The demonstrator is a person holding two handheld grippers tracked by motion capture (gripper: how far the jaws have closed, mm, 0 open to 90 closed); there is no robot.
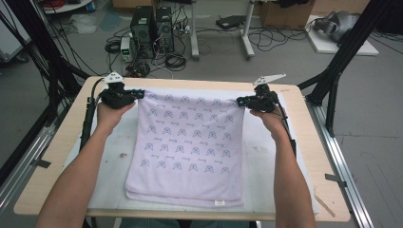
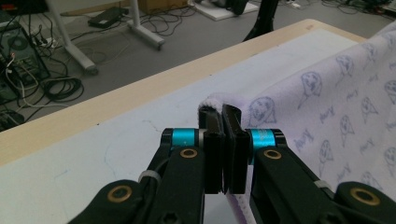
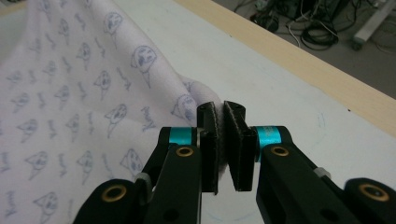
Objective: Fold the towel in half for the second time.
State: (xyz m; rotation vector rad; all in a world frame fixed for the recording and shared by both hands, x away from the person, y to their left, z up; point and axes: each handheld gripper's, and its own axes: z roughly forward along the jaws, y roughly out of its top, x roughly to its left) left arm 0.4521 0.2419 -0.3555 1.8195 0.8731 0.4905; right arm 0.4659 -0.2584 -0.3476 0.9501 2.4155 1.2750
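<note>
In the high view, a lilac printed towel point(image 1: 187, 147) was seen spread over the middle of the worktop point(image 1: 47, 185), its near edge folded by the front edge and its far edge raised. The far left corner was clamped by the left gripper point(image 1: 140, 94), the far right corner by the right gripper point(image 1: 240, 101).

In the left gripper view, the left gripper point(image 2: 224, 135) was clenched on the towel's hem point(image 2: 215, 100).

In the right gripper view, the right gripper point(image 3: 220, 133) was pinched on a cloth fold.

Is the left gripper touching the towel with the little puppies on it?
Touching. In the left gripper view, the left gripper has its jaws closed on a corner of the lilac towel, whose edge pokes out above them.
</note>
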